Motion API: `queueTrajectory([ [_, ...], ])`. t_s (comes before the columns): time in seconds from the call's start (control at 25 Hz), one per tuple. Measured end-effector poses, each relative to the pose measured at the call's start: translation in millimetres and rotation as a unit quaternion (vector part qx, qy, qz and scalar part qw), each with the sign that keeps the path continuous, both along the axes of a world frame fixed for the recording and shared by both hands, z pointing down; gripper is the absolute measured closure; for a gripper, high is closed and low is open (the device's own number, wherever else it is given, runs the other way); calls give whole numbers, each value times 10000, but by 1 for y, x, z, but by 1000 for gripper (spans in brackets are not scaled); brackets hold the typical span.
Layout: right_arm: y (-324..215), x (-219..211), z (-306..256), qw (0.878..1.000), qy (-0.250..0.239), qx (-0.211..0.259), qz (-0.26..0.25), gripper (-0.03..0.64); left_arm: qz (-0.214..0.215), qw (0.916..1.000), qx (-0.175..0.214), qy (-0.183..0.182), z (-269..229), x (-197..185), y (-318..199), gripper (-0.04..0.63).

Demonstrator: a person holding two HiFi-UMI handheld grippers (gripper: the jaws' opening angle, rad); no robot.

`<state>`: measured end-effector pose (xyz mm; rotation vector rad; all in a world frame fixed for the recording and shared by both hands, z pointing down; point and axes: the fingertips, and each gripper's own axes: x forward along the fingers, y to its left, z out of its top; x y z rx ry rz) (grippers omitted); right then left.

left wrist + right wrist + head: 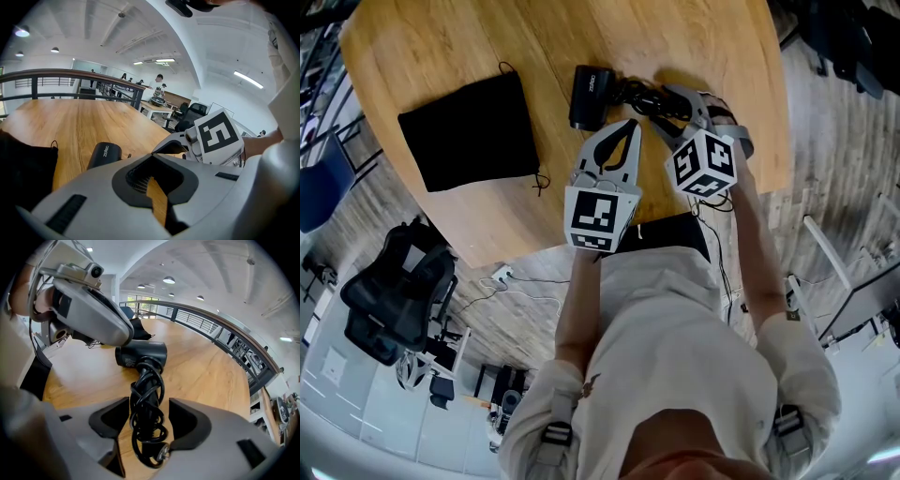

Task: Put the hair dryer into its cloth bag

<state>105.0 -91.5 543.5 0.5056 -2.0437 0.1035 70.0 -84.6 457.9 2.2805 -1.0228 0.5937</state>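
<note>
The right gripper (pixel 149 418) is set with jaws apart astride the dryer's (pixel 140 354) corded handle, not yet clamped; the left gripper (pixel 157 190) is closed and empty. The dryer is left mid-table (pixel 694 37), and the bag (pixel 469 131) is laid flat by the left edge, so pickup and bagging remain undone.

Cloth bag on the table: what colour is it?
The bag is black, clearest in the head view.

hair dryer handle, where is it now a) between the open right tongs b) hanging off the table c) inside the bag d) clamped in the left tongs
a: in the right gripper view the handle lies between the right tongs, with a gap at each pad.
</note>
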Motion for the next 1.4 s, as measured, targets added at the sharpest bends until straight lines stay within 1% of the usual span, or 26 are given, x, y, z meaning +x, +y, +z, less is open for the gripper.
queueTrajectory([
  [0.24,0,-1,11,9998,14,-215,-38,353,-44,10000,-32,38,1,-3,-2,575],
  [0.56,2,-2,12,9985,-113,-428,-310,382,-43,9999,-71,89,3,-7,-1,575],
  [0.68,2,-2,10,9983,-132,-436,-354,387,-53,9999,-60,139,1,-10,-1,575],
  [1.04,4,-3,7,9983,-247,-451,-288,391,-125,9999,-34,34,1,-23,0,575],
  [1.4,5,-6,3,9979,-339,-469,-293,391,-325,9994,42,-89,-1,-48,-1,575],
])
